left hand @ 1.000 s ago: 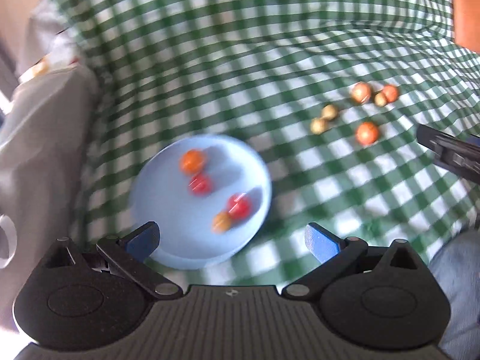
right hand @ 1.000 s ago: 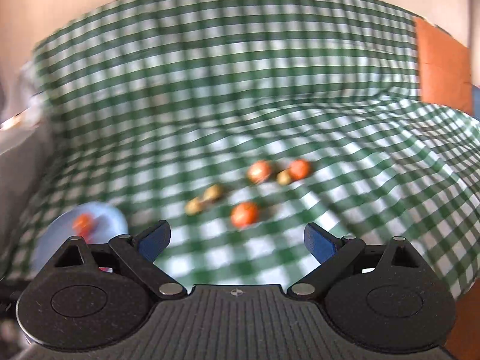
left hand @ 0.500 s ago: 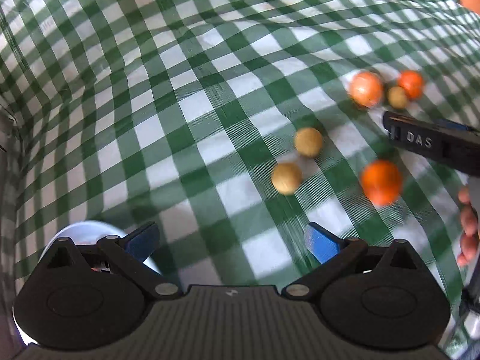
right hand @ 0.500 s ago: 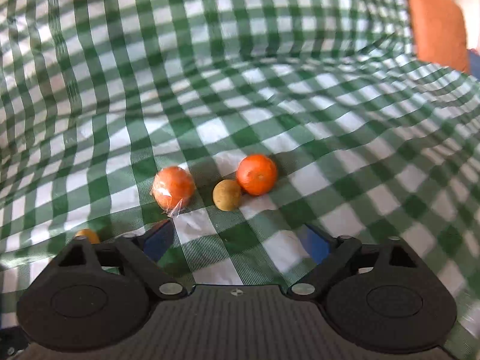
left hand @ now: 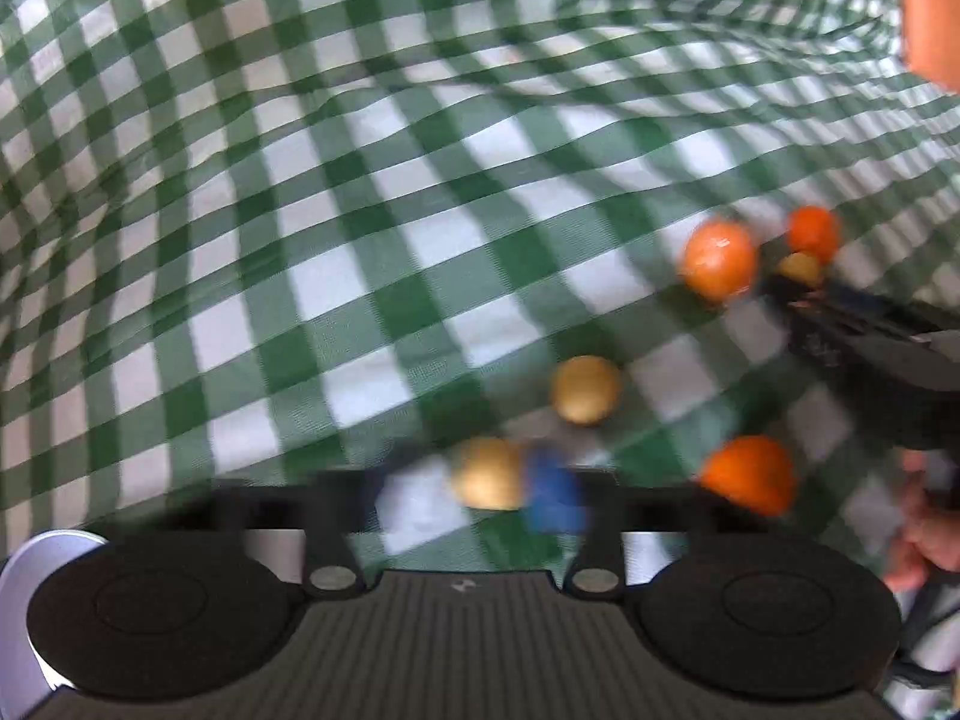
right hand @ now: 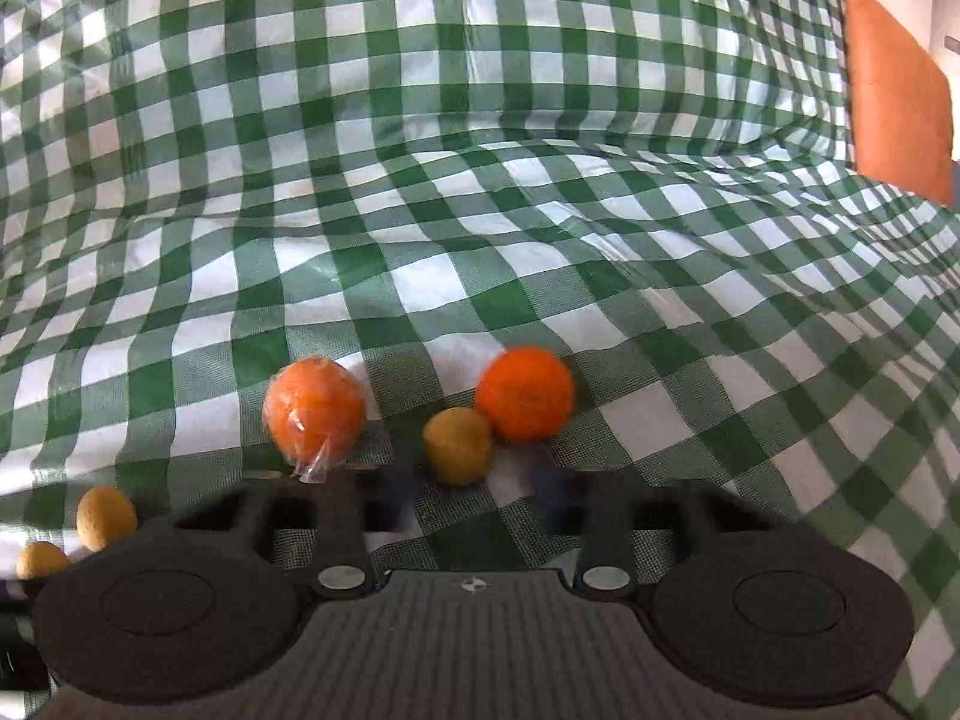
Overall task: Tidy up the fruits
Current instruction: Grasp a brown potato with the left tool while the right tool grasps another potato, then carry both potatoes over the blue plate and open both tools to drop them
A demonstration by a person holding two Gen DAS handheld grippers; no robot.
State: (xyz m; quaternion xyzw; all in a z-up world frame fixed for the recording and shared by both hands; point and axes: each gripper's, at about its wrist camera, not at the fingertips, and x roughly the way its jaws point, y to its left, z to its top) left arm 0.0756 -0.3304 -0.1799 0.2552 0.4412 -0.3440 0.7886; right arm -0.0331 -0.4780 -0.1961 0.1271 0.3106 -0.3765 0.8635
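The left wrist view, heavily blurred, shows the left gripper [left hand: 480,489] with its jaws drawn in on a small tan fruit [left hand: 487,473] at about six o'clock in the frame; a blue finger pad [left hand: 555,495] presses its right side, while the other pad is smeared out of legibility. A second tan fruit [left hand: 585,389] lies just beyond at one o'clock from the held one. An orange [left hand: 749,473] sits at three o'clock, near the frame's lower right. Farther out at two o'clock lie a wrapped orange [left hand: 717,261], a smaller orange [left hand: 813,234] and a small yellowish fruit [left hand: 800,268] touching the tip of the right gripper [left hand: 786,291], which enters from the right edge. Only this view shows the person's hand [left hand: 921,534] at four o'clock and the rim of a pale blue plate [left hand: 36,564] at eight o'clock.

The right wrist view is sharper. It shows the right gripper [right hand: 474,489] with jaws closed in on the yellowish fruit [right hand: 457,445] at six o'clock, though the blurred pads leave the contact unclear. The plastic wrap around the orange [right hand: 315,408] at ten o'clock is plain here. The bare orange [right hand: 524,393] touches the yellowish fruit at one o'clock. Two tan fruits [right hand: 107,517] show at eight o'clock. The green checked tablecloth [right hand: 480,180] fills both views; an orange cushion [right hand: 897,90] stands at two o'clock.
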